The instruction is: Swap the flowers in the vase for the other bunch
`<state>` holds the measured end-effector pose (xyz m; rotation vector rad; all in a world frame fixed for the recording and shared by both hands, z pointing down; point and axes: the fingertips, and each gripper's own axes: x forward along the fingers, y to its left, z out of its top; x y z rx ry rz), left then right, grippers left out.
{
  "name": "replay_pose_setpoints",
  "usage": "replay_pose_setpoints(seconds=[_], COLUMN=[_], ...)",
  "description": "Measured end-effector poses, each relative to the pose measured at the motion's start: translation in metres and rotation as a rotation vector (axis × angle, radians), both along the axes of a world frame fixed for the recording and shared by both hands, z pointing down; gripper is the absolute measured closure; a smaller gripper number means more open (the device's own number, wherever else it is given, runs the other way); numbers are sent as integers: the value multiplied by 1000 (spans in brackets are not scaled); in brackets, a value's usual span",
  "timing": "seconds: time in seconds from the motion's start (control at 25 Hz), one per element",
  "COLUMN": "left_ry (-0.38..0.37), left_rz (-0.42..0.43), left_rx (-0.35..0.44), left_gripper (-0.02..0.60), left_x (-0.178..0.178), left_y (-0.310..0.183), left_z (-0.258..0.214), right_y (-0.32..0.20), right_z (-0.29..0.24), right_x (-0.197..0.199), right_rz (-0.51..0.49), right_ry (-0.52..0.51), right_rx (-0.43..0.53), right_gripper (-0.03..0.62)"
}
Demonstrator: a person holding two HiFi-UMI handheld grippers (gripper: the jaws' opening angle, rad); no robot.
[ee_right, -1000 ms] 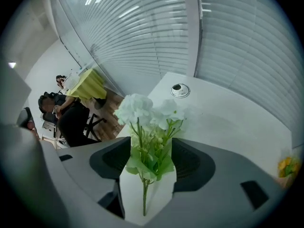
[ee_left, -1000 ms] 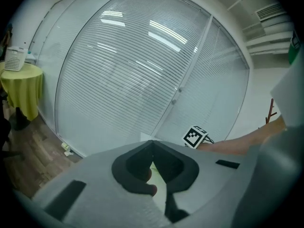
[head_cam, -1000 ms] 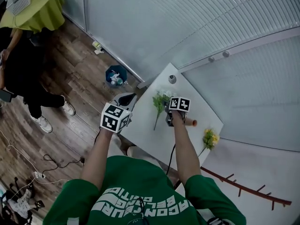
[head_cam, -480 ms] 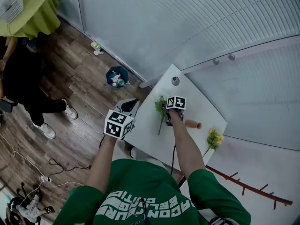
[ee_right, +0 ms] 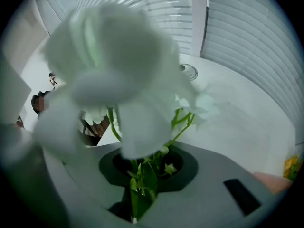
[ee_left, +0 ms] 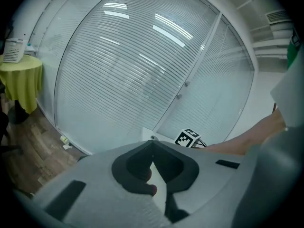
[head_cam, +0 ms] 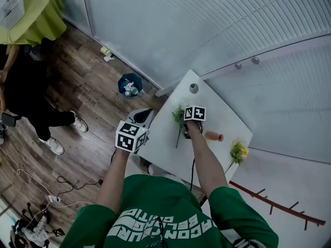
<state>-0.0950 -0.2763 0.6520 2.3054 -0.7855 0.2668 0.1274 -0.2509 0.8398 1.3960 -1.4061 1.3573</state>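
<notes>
The white flowers (head_cam: 179, 114) lie on the table (head_cam: 220, 110) just left of the vase (head_cam: 212, 136). Their blooms are at the far end and the thin green stem trails back toward the near table edge, so the long axis runs away from the person with a slight lean. Well to the left of the vase, off the table's edge, the left gripper (ee_left: 152, 145) hangs idle with its jaws together and nothing between them. Just left of the vase, the right gripper (ee_right: 144, 177) points steeply down. Its jaws have just been closing, and they now pinch the green stems below the blooms. The vase itself looks to be lying on its side with no flowers in it, though its mouth is too small to make out. The yellow bunch (head_cam: 238, 151) lies to its right, close to the table's corner. The main risk is the grip: it holds only a few slim stems, so on lifting the heavy blooms may swing or the bunch may slip through. The blooms also fill the right gripper view, which would make aiming the stem end at the mouth hard. A vase on its side could roll if nudged, so the left gripper would probably have to steady it. A careless sweep could also knock the yellow bunch off the corner.
</notes>
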Motion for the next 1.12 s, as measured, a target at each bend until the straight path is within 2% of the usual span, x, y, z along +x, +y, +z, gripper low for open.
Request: replay_pose_setpoints(seconds=[0.32,0.68,0.84,1.12], left_ry=[-14,-51,-65,-82], left_rz=[59,140,177,248], left_rx=[32,142,194,277], left_gripper=[574,574,574,574], left_x=[30,86,114,171], left_y=[13,20,35,64], left_z=[-13,-62,-86,-117], right_y=[-19,-48,-39,-4], right_z=[-45,-167,-221,-275], right_x=[6,34,53,108], right_rz=[5,59,88,150], right_ry=[-63,-168,-212,-227], right_rx=[165,499,615,757], right_gripper=[522,522,522,523])
